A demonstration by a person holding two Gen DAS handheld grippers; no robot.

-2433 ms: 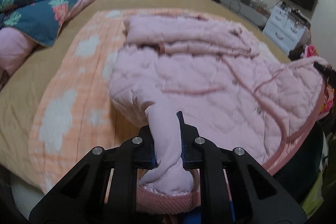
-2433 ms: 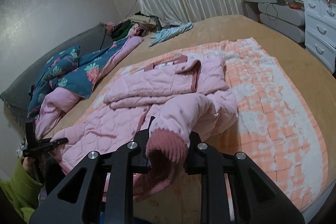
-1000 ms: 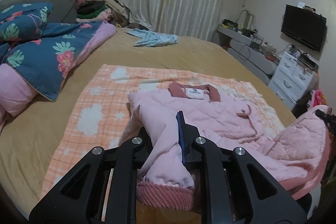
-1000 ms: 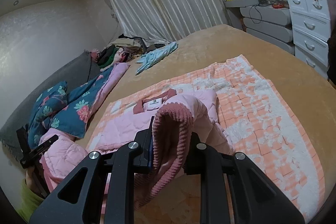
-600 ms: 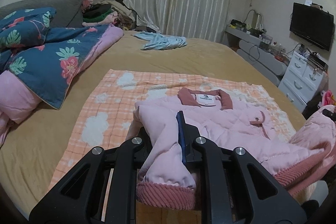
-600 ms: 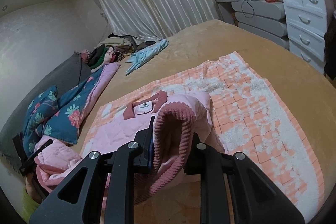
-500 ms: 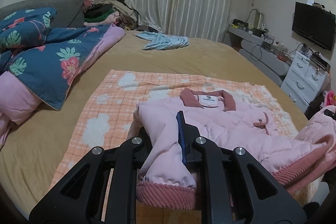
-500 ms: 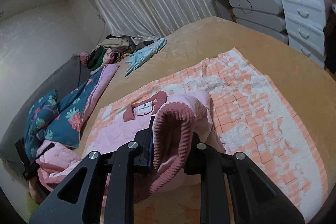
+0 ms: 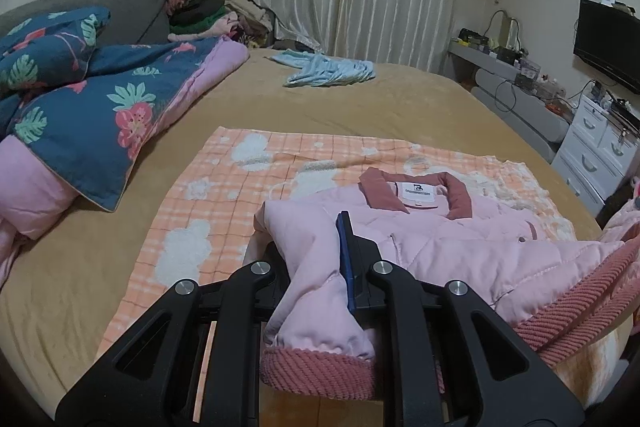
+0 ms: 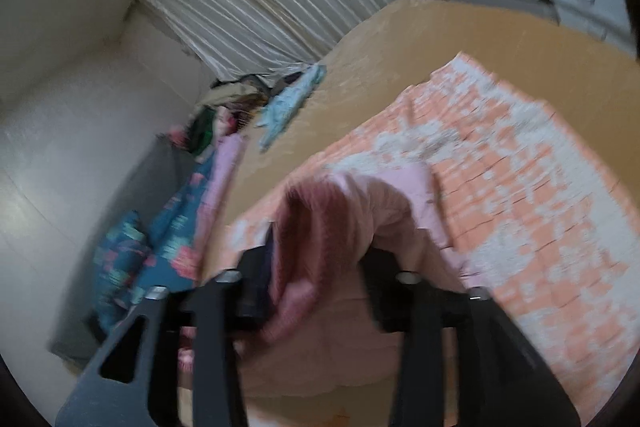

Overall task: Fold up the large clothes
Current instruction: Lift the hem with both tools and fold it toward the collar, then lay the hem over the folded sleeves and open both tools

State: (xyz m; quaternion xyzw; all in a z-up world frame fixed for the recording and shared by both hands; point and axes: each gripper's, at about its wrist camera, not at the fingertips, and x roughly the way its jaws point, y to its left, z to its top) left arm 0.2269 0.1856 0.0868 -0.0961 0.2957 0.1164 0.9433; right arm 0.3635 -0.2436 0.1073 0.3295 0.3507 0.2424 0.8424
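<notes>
A pink quilted jacket (image 9: 460,247) lies on an orange checked blanket (image 9: 224,195), its dark pink collar (image 9: 416,193) facing away from me. My left gripper (image 9: 312,239) is shut on a fold of the jacket, and the ribbed hem (image 9: 320,371) hangs below its fingers. In the blurred right wrist view my right gripper (image 10: 324,247) is tilted and its jaws are opening. The ribbed hem (image 10: 312,227) still lies between them, resting against the left finger. The rest of the jacket (image 10: 384,195) spills over the blanket (image 10: 520,167).
A blue floral quilt (image 9: 80,115) is heaped on the bed's left side. A light blue garment (image 9: 328,71) and a pile of clothes (image 9: 208,15) lie further back by the curtains. White drawers (image 9: 596,151) and a wall TV (image 9: 608,43) stand on the right.
Both grippers carried the jacket's lower edge up toward the collar. The right gripper's jaws have spread apart from the hem and it has rolled, tilting its view. The left stays clamped.
</notes>
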